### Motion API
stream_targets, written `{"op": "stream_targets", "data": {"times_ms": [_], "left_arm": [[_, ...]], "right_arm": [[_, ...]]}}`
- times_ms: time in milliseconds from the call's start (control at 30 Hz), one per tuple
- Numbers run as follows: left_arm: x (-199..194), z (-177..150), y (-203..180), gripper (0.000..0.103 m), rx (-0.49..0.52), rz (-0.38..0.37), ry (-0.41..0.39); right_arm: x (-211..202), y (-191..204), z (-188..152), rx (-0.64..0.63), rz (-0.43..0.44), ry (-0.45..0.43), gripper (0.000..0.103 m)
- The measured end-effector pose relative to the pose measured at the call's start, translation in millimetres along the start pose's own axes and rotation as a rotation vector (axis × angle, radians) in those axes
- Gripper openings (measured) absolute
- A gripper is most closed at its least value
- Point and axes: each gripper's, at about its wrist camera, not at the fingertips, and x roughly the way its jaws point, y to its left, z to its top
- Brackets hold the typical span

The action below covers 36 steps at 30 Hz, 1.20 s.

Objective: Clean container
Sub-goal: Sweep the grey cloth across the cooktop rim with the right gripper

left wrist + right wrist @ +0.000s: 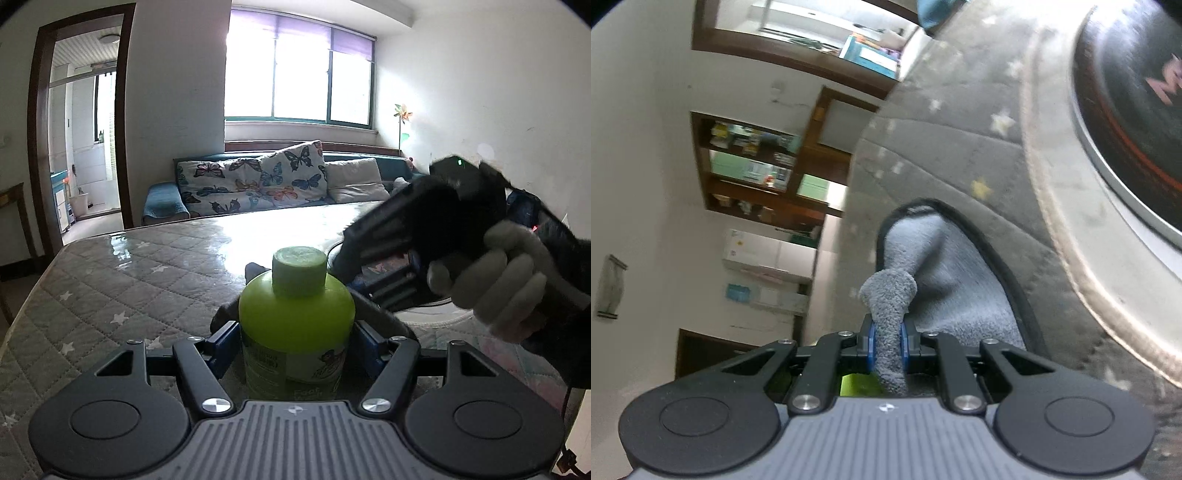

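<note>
A lime-green bottle with a pale green cap stands upright on the quilted, star-patterned table cover. My left gripper is shut on it, its blue pads pressing both sides of the body. A grey fleecy cloth with a dark hem is pinched in my right gripper, which is shut on it. In the left wrist view the right gripper, blurred and held by a gloved hand, hovers right of the bottle above the round white container. The container's rim and dark inside fill the right of the right wrist view.
A sofa with butterfly cushions stands behind the table under a bright window. A doorway opens at the left. Wooden shelves line the wall in the rolled right wrist view. The table's near-left edge drops off.
</note>
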Motion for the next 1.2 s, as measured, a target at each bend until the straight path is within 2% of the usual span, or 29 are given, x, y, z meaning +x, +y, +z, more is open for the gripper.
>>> {"op": "stream_targets", "data": {"times_ms": [167,433,567,733,933,1100,1200], "left_arm": [[-1,0,3,0.069,0.017,-0.013,0.006],[-6,-1,0,0.069,0.050,0.010,0.008],[-1,0,-3,0.070,0.044,0.025,0.012],[2,-1,-1,0.070,0.029,0.021,0.007],[0,-2,1,0.070,0.032,0.014,0.005],[-1,-4,3,0.070,0.034,0.005,-0.002],[-1,-5,2,0.070,0.038,0.003,-0.003]], "right_arm": [[-8,-6,-9,-0.005,-0.023,0.009,0.012],[-22,-2,-29,-0.037,-0.043,0.014,0.012],[-35,6,-27,-0.029,0.005,-0.016,0.012],[-49,34,-16,-0.084,0.098,-0.059,0.012],[-25,53,-3,-0.117,0.110,-0.023,0.012],[-14,39,5,-0.054,0.133,-0.024,0.012],[-10,25,6,-0.024,0.094,-0.021,0.012]]}}
